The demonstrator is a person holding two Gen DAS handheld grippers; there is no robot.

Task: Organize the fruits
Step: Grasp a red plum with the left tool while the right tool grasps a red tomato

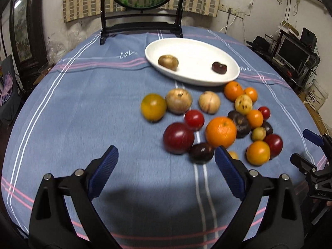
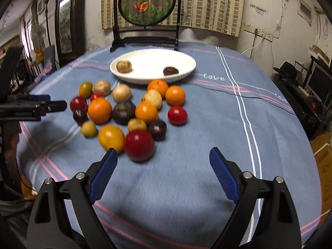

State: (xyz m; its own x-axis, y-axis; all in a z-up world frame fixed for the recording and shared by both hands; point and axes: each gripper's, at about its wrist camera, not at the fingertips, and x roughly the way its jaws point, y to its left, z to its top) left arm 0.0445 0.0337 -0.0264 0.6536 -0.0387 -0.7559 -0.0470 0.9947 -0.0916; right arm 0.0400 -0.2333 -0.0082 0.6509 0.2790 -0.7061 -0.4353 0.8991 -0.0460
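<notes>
A white oval plate (image 1: 193, 47) (image 2: 153, 59) sits at the far side of the table and holds a brown fruit (image 1: 168, 62) (image 2: 123, 66) and a dark red fruit (image 1: 219, 67) (image 2: 170, 71). Several loose fruits lie in front of it: oranges (image 1: 220, 132) (image 2: 99, 110), red fruits (image 1: 178, 138) (image 2: 139, 145), dark purple ones (image 1: 200, 153) (image 2: 123, 112) and pale yellow ones (image 1: 209, 102) (image 2: 152, 99). My left gripper (image 1: 166, 157) is open and empty, just short of the cluster's near left. My right gripper (image 2: 162, 159) is open and empty; the big red fruit lies just beyond its left finger.
The round table has a blue striped cloth (image 1: 83, 108) (image 2: 217, 124). A dark framed round screen on a stand (image 1: 143, 10) (image 2: 146, 16) stands behind the plate. The right gripper shows at the right edge of the left wrist view (image 1: 311, 155), the left gripper at the left edge of the right wrist view (image 2: 35, 106).
</notes>
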